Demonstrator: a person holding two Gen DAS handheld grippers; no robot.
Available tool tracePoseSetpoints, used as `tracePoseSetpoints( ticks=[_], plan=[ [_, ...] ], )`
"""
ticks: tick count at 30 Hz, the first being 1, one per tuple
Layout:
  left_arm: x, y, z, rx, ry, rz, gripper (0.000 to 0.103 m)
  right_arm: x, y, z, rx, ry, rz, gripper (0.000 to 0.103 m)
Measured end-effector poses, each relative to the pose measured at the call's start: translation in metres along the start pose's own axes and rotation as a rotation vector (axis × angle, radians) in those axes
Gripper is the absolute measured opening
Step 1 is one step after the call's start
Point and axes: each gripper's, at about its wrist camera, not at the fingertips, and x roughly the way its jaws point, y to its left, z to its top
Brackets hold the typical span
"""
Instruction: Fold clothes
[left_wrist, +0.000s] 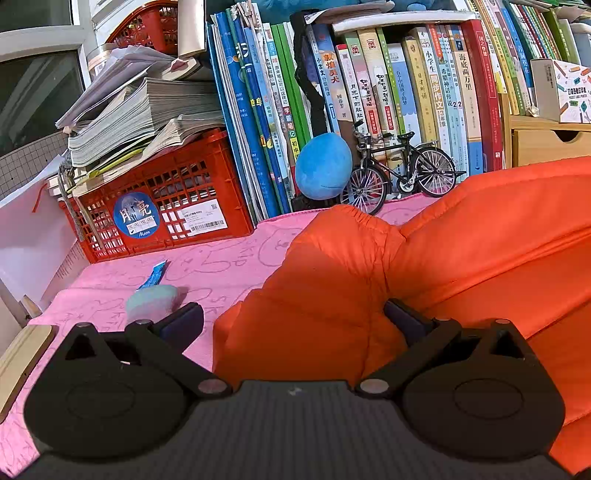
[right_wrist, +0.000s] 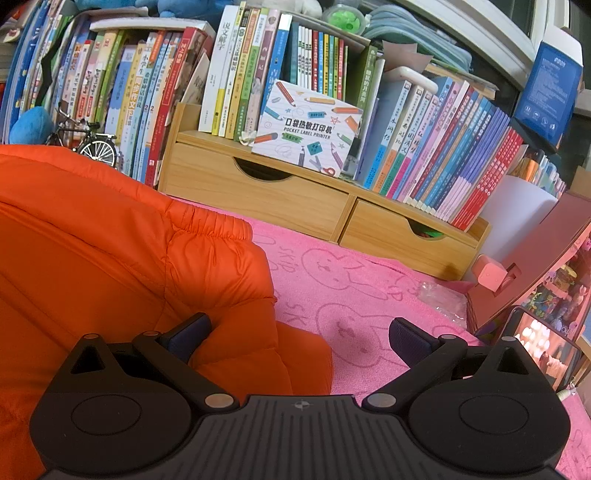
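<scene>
A puffy orange jacket (left_wrist: 332, 280) lies bunched on the pink rabbit-print cloth (left_wrist: 207, 266). In the left wrist view its elastic-cuffed sleeve runs toward me, between the wide-apart fingers of my left gripper (left_wrist: 293, 319), which is open. The right finger (left_wrist: 402, 319) presses into a fold. In the right wrist view the jacket (right_wrist: 110, 251) fills the left half, its gathered cuff at the top. My right gripper (right_wrist: 299, 334) is open over the jacket's right edge. Its left fingertip (right_wrist: 192, 330) sits in a crease and its right fingertip (right_wrist: 406, 338) hangs over bare cloth (right_wrist: 351, 288).
A red crate (left_wrist: 162, 206) under stacked papers stands back left, beside rows of books (left_wrist: 369, 92), a blue plush (left_wrist: 323, 166) and a model bicycle (left_wrist: 402, 170). A small teal plush (left_wrist: 153, 301) lies by the left finger. A wooden drawer unit (right_wrist: 295, 199), a pink box (right_wrist: 491, 275) and a phone (right_wrist: 543, 343) stand at the right.
</scene>
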Motion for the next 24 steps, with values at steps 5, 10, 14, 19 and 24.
tracePoseSetpoints(
  ticks=[5, 10, 14, 19, 24],
  plan=[
    [-0.002, 0.009, 0.011, -0.035, 0.056, -0.039, 0.103, -0.007, -0.009, 0.008, 0.025, -0.003, 0.011, 0.103],
    [-0.026, 0.023, 0.05, -0.267, 0.021, -0.227, 0.103, -0.029, -0.012, 0.056, 0.205, -0.08, 0.152, 0.103],
    [-0.019, -0.026, 0.07, -0.165, 0.027, -0.24, 0.103, -0.025, 0.002, 0.104, 0.422, -0.086, 0.407, 0.103],
    [0.018, -0.079, 0.071, -0.055, 0.127, -0.186, 0.103, 0.022, 0.044, 0.11, 0.484, 0.054, 0.472, 0.103],
    [0.04, -0.07, 0.054, -0.083, 0.147, -0.172, 0.103, 0.039, 0.073, 0.086, 0.272, 0.1, 0.394, 0.1]
  ],
)
